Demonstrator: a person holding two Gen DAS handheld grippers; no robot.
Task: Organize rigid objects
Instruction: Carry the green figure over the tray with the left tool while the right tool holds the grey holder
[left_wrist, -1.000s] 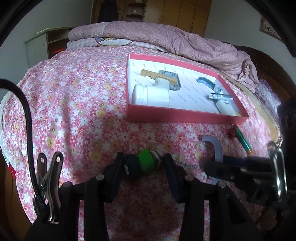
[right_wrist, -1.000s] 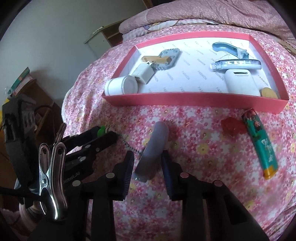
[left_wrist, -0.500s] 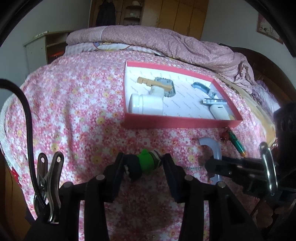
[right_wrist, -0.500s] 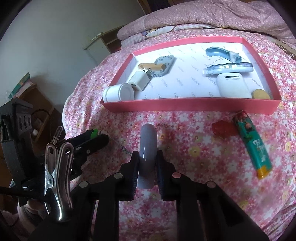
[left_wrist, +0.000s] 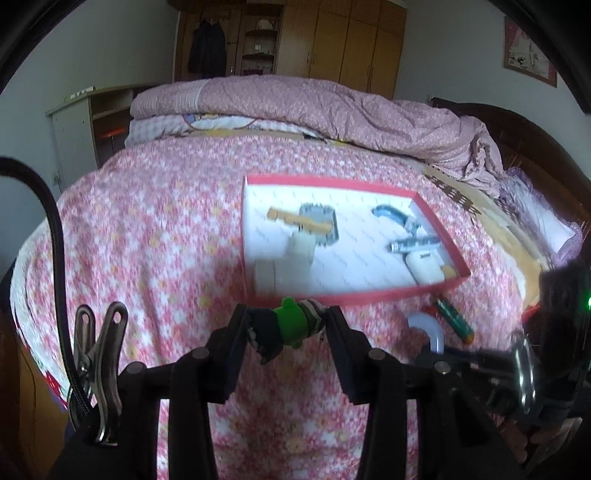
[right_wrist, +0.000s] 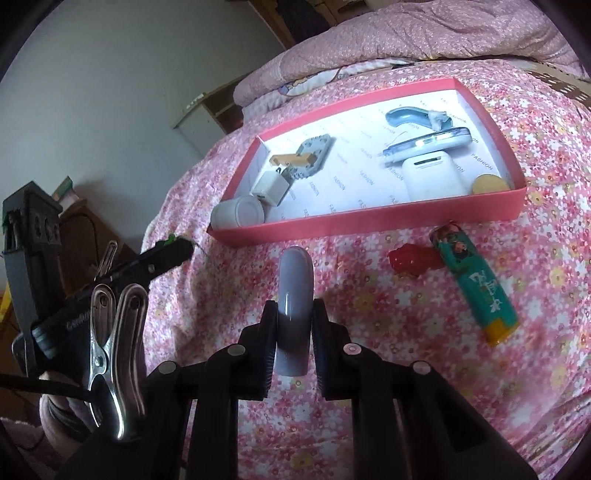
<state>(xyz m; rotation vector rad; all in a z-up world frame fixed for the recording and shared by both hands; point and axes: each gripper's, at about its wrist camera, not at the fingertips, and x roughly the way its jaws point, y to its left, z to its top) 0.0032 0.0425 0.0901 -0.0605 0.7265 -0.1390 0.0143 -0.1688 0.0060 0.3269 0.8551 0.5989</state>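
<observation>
Claw work first: the right claw (right_wrist: 294, 334) has just been closing and now pinches the grey curved tube (right_wrist: 294, 295) between its pads, where a second ago the tube lay loose between open jaws on the floral bedspread (right_wrist: 406, 387). The left claw (left_wrist: 286, 326) stays clamped on the small green toy figure (left_wrist: 291, 325) and has lifted it off the bed, so the figure now hangs in front of the near wall of the red box (left_wrist: 369, 295), at twelve o'clock from it. Both loose pieces are thus in hand, and carrying them into the box looks like the next step. Left on the bedspread, at about two o'clock from the right claw, are a red plastic piece (right_wrist: 410, 260) and a teal lighter (right_wrist: 476, 288), just outside the box's near wall, not yet collected.
</observation>
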